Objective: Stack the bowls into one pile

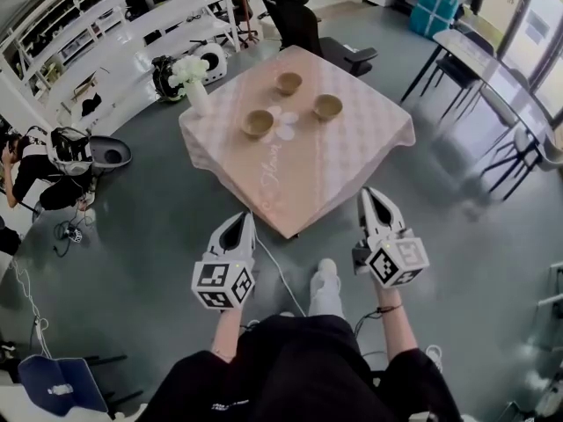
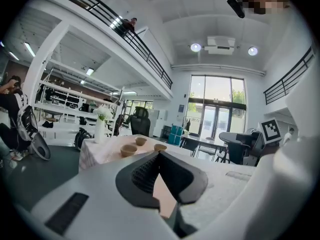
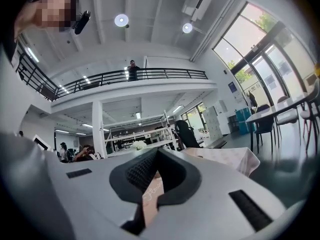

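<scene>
Lying well up-frame of the left gripper [image 1: 244, 221] and right gripper [image 1: 373, 197], the left bowl [image 1: 259, 123], far bowl [image 1: 288, 83] and right bowl [image 1: 328, 106] sit unstacked on the bench [image 1: 334, 161]. Both grippers are closed and empty, each nearest its own side's bowl.

Open lab-office hall — mezzanine railing [image 3: 145, 75], shelf racks [image 1: 62, 16], office chair [image 1: 295, 11]

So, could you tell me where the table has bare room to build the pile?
The near half of the table, from the left bowl and right bowl to the near corner, is bare; so is the right corner. It is crowded mid-table, where those and the far bowl ring pale discs, and by the vase at the left corner.
</scene>
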Demonstrator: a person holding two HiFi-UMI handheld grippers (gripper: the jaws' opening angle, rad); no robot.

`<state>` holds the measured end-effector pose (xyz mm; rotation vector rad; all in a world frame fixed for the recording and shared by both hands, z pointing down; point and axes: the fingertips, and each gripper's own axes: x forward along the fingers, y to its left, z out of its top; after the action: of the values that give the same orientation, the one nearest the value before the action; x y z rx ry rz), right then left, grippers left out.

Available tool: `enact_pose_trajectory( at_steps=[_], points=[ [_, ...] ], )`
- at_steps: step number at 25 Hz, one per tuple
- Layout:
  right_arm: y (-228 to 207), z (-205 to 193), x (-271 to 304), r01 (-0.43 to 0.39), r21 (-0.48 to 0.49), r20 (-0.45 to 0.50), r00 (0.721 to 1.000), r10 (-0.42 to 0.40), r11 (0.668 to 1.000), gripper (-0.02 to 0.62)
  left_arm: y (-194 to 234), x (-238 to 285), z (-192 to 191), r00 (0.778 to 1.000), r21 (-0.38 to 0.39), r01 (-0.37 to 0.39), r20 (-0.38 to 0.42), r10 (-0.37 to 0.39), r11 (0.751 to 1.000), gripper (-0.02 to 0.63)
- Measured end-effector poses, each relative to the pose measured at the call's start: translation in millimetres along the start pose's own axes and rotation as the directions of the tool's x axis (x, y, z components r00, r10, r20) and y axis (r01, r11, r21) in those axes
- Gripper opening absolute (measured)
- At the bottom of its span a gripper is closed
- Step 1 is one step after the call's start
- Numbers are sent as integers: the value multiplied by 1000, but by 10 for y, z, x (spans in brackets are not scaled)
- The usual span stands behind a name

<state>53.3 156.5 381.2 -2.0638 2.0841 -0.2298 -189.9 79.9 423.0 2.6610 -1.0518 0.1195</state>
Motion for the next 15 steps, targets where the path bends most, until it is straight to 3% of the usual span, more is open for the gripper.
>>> enact_pose_trajectory(
  at_steps=[15],
  points=[
    [-1111,194,1234,-128,38,-111,985,131,991,-8,-157,1354,185,990,-67,-142,-22,141,988,-3]
  ],
)
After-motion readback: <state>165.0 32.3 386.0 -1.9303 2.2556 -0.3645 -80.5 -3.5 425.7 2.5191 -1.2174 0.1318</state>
